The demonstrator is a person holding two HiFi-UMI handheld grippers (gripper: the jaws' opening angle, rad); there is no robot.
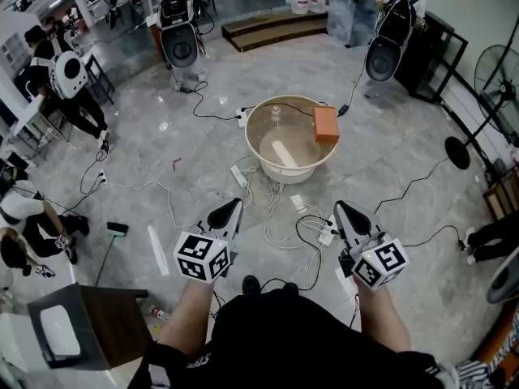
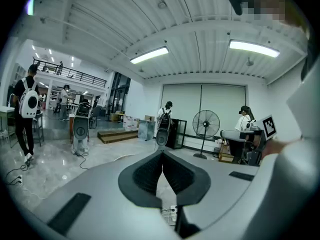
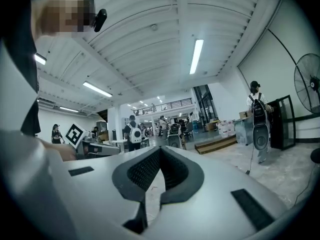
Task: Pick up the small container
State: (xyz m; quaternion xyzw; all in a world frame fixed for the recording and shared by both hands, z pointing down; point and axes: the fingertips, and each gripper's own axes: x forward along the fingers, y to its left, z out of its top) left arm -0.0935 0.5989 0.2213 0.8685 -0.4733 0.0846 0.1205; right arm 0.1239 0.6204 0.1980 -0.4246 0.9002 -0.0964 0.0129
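A round beige basin [image 1: 261, 154] stands on the grey floor ahead of me in the head view. An orange box [image 1: 326, 124] rests on its right rim. Inside it a small clear bottle [image 1: 276, 113] stands near the far wall, and a flat white strip [image 1: 284, 153] lies on the bottom. My left gripper [image 1: 230, 209] and right gripper [image 1: 343, 211] are held low and well short of the basin, tips pointing toward it. Both are shut with nothing between the jaws. The left gripper [image 2: 162, 153] and the right gripper [image 3: 160, 149] each look out level across the hall, and the basin does not show in either gripper view.
Cables and power strips [image 1: 240, 175] lie on the floor between me and the basin. Two black-and-white units [image 1: 179, 43] [image 1: 383, 55] stand beyond it. A pedestal fan [image 1: 493, 87] is at the right, a dark small table [image 1: 105, 318] at the lower left, and people [image 1: 65, 79] at the left.
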